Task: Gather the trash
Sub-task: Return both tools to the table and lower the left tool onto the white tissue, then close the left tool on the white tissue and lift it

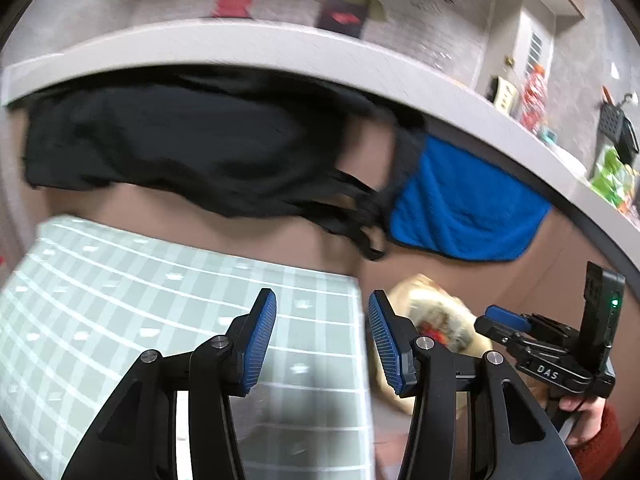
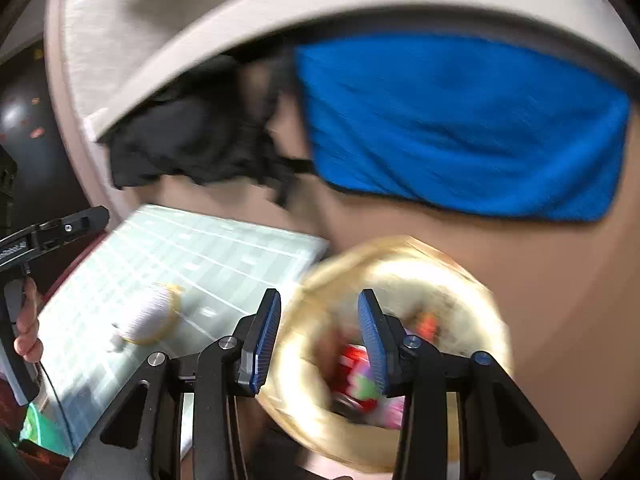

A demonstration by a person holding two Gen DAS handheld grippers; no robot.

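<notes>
A round tan trash bin [image 2: 452, 272] stands on the floor right of a green checked mat [image 2: 192, 248], with colourful wrappers [image 2: 356, 380] inside. My right gripper [image 2: 320, 336] is open and empty, above the bin's left rim. A white and yellow crumpled piece [image 2: 150, 314] lies on the mat. In the left wrist view my left gripper [image 1: 322, 344] is open and empty over the mat's [image 1: 160, 300] right edge, and the bin [image 1: 440, 320] shows behind its right finger. The right gripper's body [image 1: 560, 344] is held further right.
A black cloth [image 1: 180, 140] and a blue towel [image 1: 460, 208] hang under a white counter edge [image 1: 280, 44] ahead. Bottles and packets [image 1: 536, 100] stand on the counter at the right. The left gripper's body [image 2: 52, 232] shows at the left of the right wrist view.
</notes>
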